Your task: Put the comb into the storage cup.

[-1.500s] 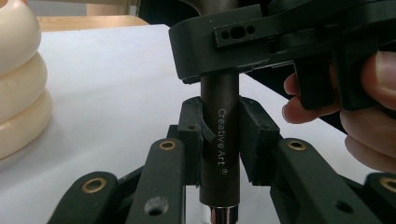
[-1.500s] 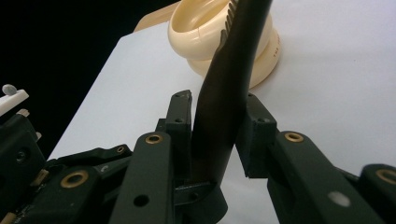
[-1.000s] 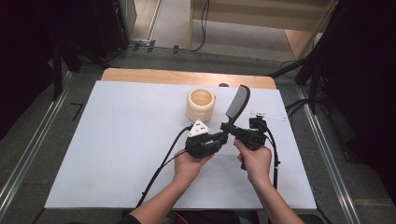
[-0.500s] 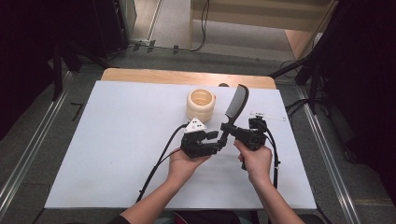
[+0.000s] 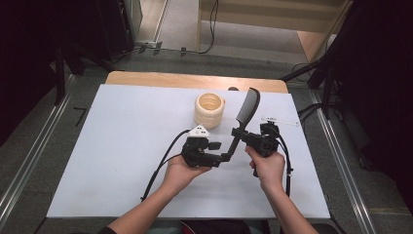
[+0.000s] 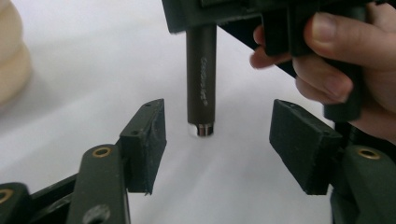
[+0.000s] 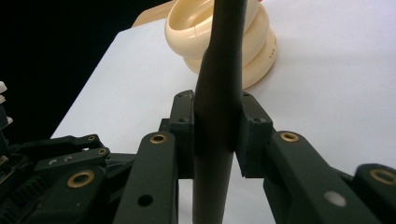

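Observation:
A black comb [image 5: 247, 107] stands tilted above the white table, teeth up and handle down. My right gripper [image 5: 238, 132] is shut on the middle of its handle [image 7: 219, 93], pads pressed against both sides. My left gripper [image 5: 220, 155] is open just left of it. In the left gripper view the handle's silver-tipped end [image 6: 201, 93] hangs between the spread pads [image 6: 149, 135], touching neither. A cream ribbed cup [image 5: 210, 110] stands upright just behind both grippers.
The white table top [image 5: 122, 146] has open room to the left and in front of the hands. A small pale strip [image 5: 280, 121] lies to the right of the comb. A wooden edge [image 5: 195, 80] runs along the far side.
My left gripper has drawn back slightly to the left, and its jaws now stand either side of the comb's handle end. The right gripper and comb have barely moved.

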{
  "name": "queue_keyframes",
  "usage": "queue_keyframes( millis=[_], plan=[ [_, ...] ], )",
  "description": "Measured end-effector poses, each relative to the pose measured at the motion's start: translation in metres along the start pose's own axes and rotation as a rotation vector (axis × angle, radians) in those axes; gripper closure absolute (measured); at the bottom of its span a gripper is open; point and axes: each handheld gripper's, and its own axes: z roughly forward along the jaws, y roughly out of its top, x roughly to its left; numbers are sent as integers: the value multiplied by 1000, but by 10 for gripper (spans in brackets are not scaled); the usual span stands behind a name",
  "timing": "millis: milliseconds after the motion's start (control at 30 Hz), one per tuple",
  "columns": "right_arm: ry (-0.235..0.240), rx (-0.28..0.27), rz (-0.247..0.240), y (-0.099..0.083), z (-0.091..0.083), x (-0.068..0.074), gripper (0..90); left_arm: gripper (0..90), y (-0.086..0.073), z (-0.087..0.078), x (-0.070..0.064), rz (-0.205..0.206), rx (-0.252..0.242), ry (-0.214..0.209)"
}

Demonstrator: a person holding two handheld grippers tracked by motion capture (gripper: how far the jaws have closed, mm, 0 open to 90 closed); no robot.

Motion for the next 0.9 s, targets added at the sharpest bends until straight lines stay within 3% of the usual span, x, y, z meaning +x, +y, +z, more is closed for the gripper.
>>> queue_keyframes(
  millis=[400,767,900],
  plan=[
    [-13,-1,-36,-2,2,1,699,323,-4,-19,11,-6,117,-51],
    [-17,4,-49,-3,2,1,699,294,-11,-30,14,51,199,-25],
    [-14,2,-55,-3,2,1,699,294,-15,-33,15,60,203,-16]
  ],
)
